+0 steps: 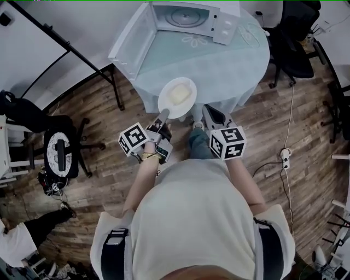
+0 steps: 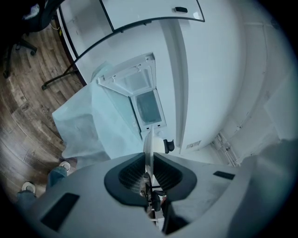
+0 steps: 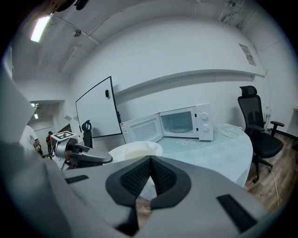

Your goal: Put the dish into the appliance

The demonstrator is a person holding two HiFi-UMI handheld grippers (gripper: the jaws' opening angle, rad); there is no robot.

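A white dish point(image 1: 177, 97) with pale food on it hangs over the near edge of the round table point(image 1: 229, 65). My left gripper point(image 1: 164, 116) is shut on its near rim. In the left gripper view the dish point(image 2: 149, 146) shows edge-on between the pads of the left gripper point(image 2: 149, 171). At the table's far side stands the white microwave point(image 1: 186, 16), its door point(image 1: 131, 41) swung wide to the left. My right gripper point(image 1: 210, 112) is shut on nothing, just right of the dish. The right gripper view shows the dish point(image 3: 135, 151) and the microwave point(image 3: 184, 122) beyond my right gripper point(image 3: 150, 160).
A pale cloth covers the table point(image 3: 219, 148). Black office chairs point(image 1: 298, 38) stand to the right of it. A whiteboard stand point(image 1: 71, 54) is on the left, with another chair point(image 1: 60, 153) near it. A power strip point(image 1: 284, 158) lies on the wooden floor at the right.
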